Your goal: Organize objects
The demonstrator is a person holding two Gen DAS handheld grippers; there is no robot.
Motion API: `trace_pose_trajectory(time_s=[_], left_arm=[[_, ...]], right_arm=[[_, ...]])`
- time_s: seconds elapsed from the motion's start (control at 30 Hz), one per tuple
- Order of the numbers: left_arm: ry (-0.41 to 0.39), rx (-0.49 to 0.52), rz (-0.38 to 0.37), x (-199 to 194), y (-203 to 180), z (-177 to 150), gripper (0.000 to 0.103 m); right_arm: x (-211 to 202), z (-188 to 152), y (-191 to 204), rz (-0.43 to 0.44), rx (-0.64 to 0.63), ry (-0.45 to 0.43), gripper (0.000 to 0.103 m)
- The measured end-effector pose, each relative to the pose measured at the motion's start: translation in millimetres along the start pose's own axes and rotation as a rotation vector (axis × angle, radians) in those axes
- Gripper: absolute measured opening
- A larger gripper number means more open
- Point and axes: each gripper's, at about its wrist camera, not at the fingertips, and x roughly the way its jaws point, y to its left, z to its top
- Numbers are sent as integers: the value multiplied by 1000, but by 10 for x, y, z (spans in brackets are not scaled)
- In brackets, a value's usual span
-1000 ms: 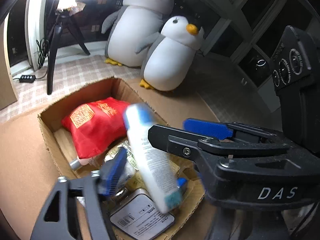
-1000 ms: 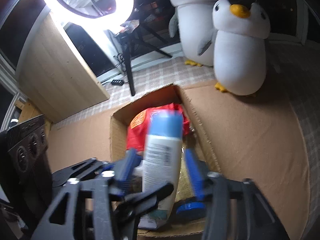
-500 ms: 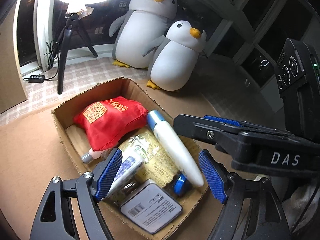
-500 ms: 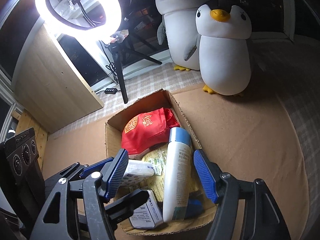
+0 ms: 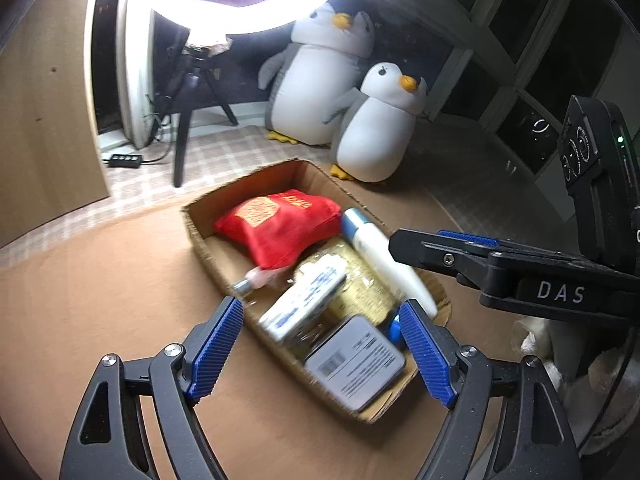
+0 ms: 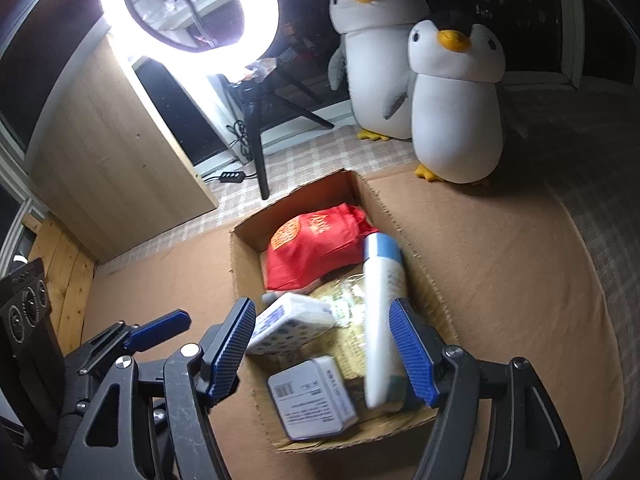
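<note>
Below both grippers a cardboard box is sitting open on a brown sheet, and neither tool is holding anything. Jaws of the left gripper are standing wide apart and have just been opening; nothing is between the blue pads — the box contents are lying beyond and beneath them. Jaws of the right gripper are released too, spread with no pad pressing on anything.

Straight ahead of the right gripper, the white tube with a blue cap is lying lengthwise along the box's right side, its near end close to that gripper's right pad in the picture but apart from it. Left of the tube a white packet with blue print is resting tilted on a yellowish wrapped pack. Nearest the grippers a grey tin with a barcode label is lying flat in the box's near corner. Farther from the grippers a red bag is filling the far end of the box.

Beyond the box, two penguins are standing on a checked mat, with a ring light glowing to their left on a black tripod. From the left wrist view the right gripper is showing at the right edge, over the box's right side.
</note>
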Motion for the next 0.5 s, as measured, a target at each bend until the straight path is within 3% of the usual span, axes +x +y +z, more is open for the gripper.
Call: trace_pose_trajectory(time_s=[0.5], left_arm=[[-53, -19, 71, -774, 521, -412, 89]], right_arm=[[62, -329, 753, -42, -71, -20, 72]])
